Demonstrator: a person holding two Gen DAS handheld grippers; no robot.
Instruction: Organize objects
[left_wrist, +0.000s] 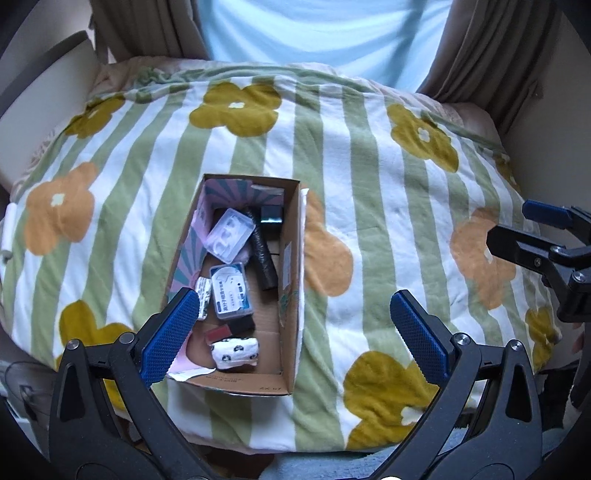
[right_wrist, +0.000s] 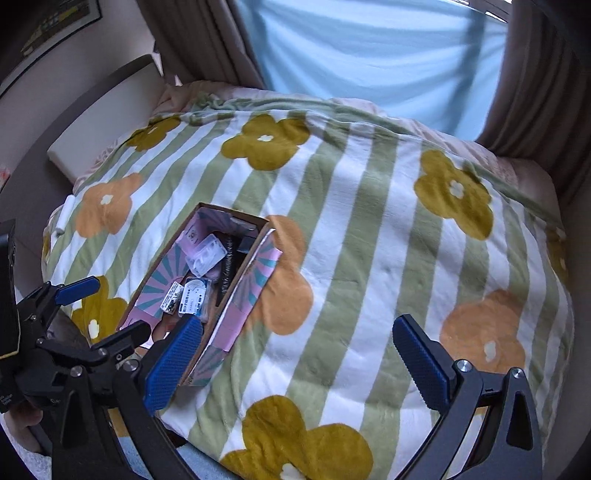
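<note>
So here's where I'm at: everything loose seems to be in the open brown cardboard box with the pink-and-teal lining (left_wrist: 291, 295), which sits on the green-and-white striped blanket with big yellow and orange flowers (left_wrist: 376, 229). My guess is that's the whole point of the box, one bin so nothing wanders off on soft bedding.

Inside the box: a clear plastic case (left_wrist: 231, 234) toward the far end, a black cylinder (left_wrist: 264, 258) along the right wall, a blue-labelled clear floss box (left_wrist: 232, 291) mid-box, and a white printed tissue pack (left_wrist: 234, 354) at the near end.

My left gripper (left_wrist: 295, 339) hangs over the near end of the box, jaws spread wide, empty. My right gripper (right_wrist: 295, 362) is released too, off to the box's right over bare blanket.

The left wrist view looks straight down into the box; the right wrist view shows the patterned outer side wall instead.
</note>
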